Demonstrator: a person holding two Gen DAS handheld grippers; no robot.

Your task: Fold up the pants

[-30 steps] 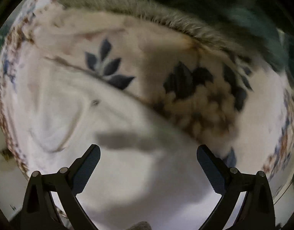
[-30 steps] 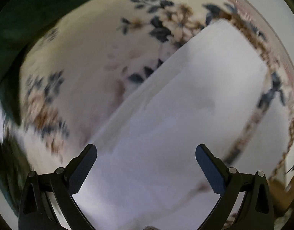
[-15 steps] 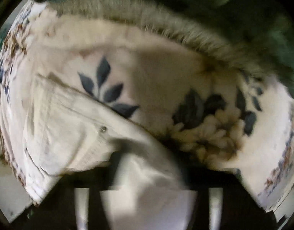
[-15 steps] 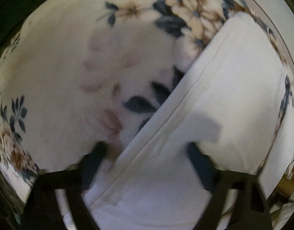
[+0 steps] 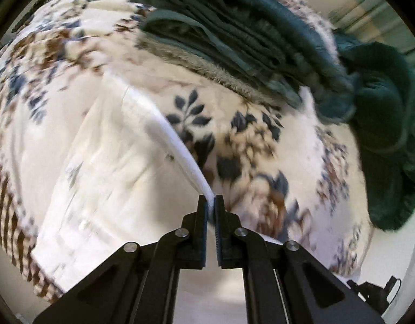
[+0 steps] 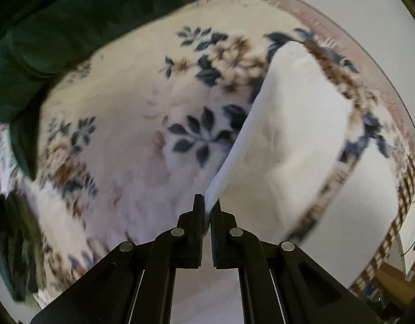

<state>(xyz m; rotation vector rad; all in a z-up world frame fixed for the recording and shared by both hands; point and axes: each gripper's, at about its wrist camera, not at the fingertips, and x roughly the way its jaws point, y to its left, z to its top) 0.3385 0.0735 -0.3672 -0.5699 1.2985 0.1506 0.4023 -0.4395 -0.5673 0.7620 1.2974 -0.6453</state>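
White pants [image 5: 99, 162] lie on a cream blanket with blue and brown flowers [image 5: 248, 135]. My left gripper [image 5: 210, 202] is shut on an edge of the pants, and the cloth rises in a taut fold from the blanket up into its jaws. In the right wrist view the pants [image 6: 288, 135] stretch away to the upper right. My right gripper [image 6: 206, 205] is shut on another edge of them, lifted clear of the blanket [image 6: 126, 108].
A pile of dark green folded cloth [image 5: 248, 27] with a grey furry edge lies at the far side of the blanket, with more green cloth [image 5: 383, 148] at the right. Green cloth [image 6: 59, 40] fills the upper left of the right wrist view. Pale floor lies beyond the blanket's border.
Both grippers went from wide open above the flat pants to shut on the cloth. Both have risen, the left one much more, and the pants' edges now hang lifted from the blanket.
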